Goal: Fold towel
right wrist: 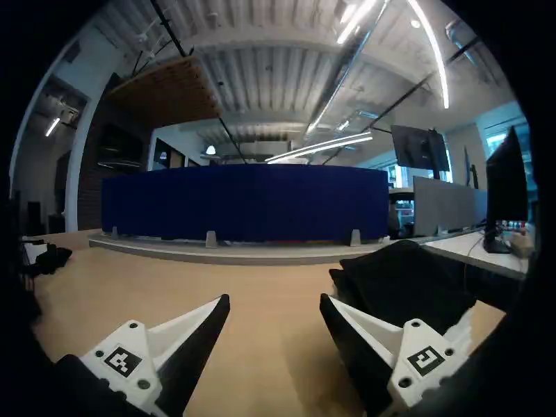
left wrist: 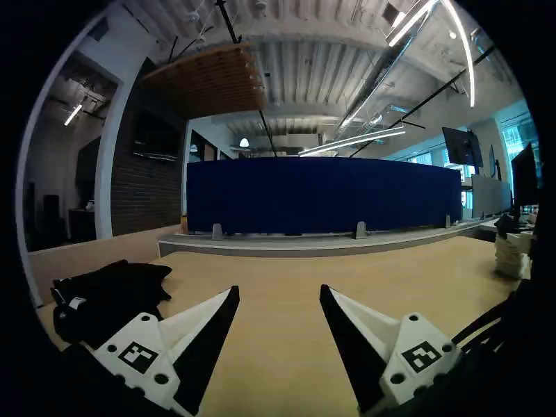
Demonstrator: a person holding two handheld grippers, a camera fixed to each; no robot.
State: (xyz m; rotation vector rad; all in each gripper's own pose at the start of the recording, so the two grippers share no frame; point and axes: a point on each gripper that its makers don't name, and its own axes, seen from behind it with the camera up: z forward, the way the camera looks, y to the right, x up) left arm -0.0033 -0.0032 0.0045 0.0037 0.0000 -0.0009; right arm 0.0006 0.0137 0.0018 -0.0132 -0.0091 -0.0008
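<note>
A black cloth [left wrist: 111, 292], crumpled and carrying a small white tag, lies on the wooden table [left wrist: 292, 278] just left of my left gripper [left wrist: 279, 295]. That gripper is open, with bare tabletop between its white and black fingers. In the right gripper view a second heap of black cloth [right wrist: 406, 281] sits close behind the right finger [right wrist: 368, 333] of my right gripper [right wrist: 274, 302]. This gripper is open too and holds nothing. A small dark bundle [right wrist: 50, 258] lies far off at the table's left edge.
A blue divider panel [left wrist: 313, 194] on a grey rail closes off the far side of the table. A white stacked object [left wrist: 511, 254] and dark cables [left wrist: 486, 323] lie at the right. Monitors [right wrist: 504, 187] stand on a desk to the right.
</note>
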